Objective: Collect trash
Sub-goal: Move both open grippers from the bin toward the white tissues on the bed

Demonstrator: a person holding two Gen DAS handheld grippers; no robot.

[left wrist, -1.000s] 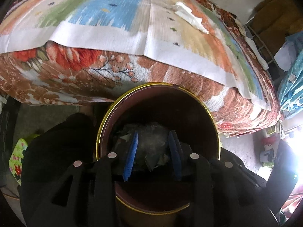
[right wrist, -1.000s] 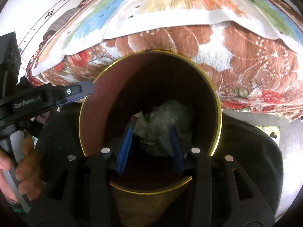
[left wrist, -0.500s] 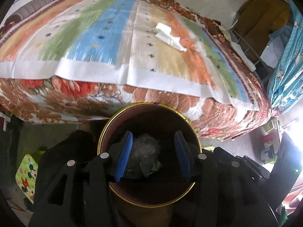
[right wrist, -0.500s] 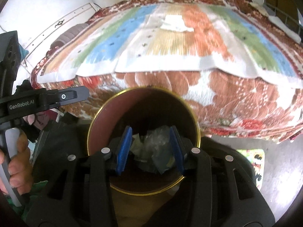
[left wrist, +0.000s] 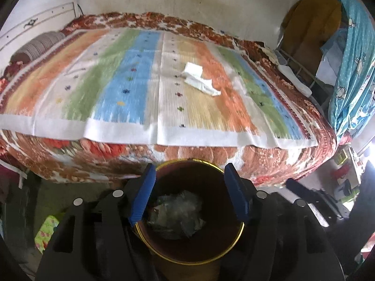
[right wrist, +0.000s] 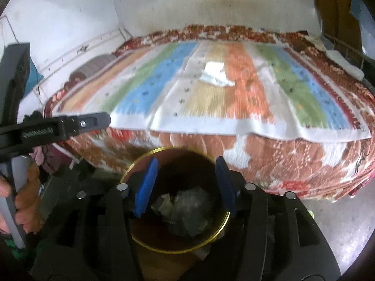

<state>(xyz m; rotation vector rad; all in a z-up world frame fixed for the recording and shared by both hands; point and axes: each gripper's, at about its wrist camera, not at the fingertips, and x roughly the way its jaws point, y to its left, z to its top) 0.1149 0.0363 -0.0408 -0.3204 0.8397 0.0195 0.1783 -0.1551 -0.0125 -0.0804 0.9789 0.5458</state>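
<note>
A dark red bin with a gold rim [left wrist: 212, 256] [right wrist: 140, 238] stands on the floor in front of the bed. It holds crumpled plastic and paper trash [left wrist: 178, 213] [right wrist: 187, 210]. My left gripper [left wrist: 189, 171] is open and empty above the bin's mouth. My right gripper [right wrist: 186, 164] is open and empty above the bin too. A crumpled white tissue [left wrist: 199, 80] [right wrist: 216, 76] lies in the middle of the striped bedspread, well beyond both grippers. The left gripper's body [right wrist: 54, 128] shows at the left of the right wrist view.
The bed [left wrist: 98, 161] with a floral blanket and striped cover fills the view ahead. A pillow roll [left wrist: 37, 46] lies at its far left. Clothes and a blue curtain [left wrist: 351, 70] hang at the right. Bare floor [right wrist: 339, 222] lies to the right of the bin.
Both grippers have risen up and back from inside the bin, and their jaws have opened wider. The whole bed and the tissue on it have come into view.
</note>
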